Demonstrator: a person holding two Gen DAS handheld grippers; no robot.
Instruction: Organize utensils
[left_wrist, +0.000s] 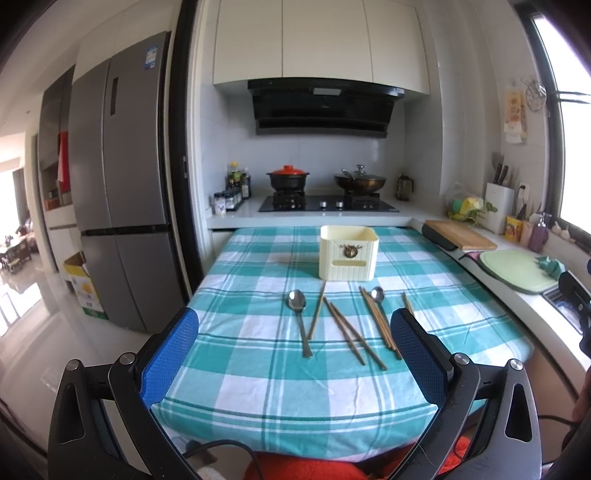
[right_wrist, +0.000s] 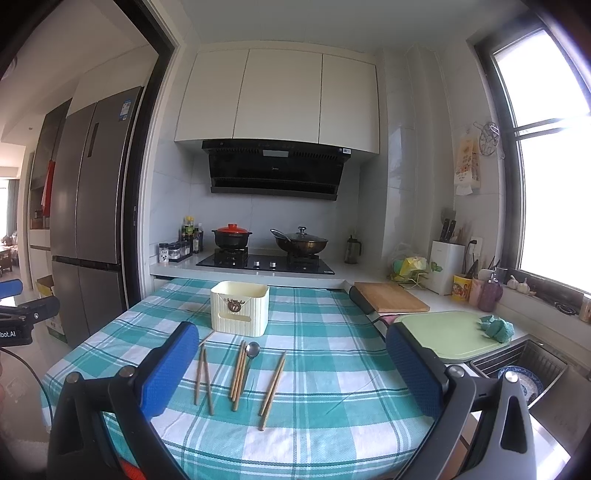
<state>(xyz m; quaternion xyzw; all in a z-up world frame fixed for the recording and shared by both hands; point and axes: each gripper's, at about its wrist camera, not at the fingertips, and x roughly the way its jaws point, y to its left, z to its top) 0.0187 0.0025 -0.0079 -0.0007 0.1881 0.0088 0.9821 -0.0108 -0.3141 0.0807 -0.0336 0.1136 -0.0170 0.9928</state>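
Reading "bot.AI", lettering marks the left tool (right_wrist: 14, 291) beside the table (right_wrist: 332, 369).

Utensil holder (left_wrist: 348, 252) stands on the table (left_wrist: 258, 384), toward its far edge. Before it lie, left to right: large spoon (left_wrist: 300, 317), chopsticks (left_wrist: 347, 334), small spoon (left_wrist: 377, 294). Behind the table, the stove (left_wrist: 328, 204); to its right, a cutting board (left_wrist: 459, 235).

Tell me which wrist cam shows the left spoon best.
Left wrist: the left spoon lies fully in view on the tablecloth, bowl to handle tip. In the right wrist view it's hidden behind the right gripper's left finger; only the other spoon shows.
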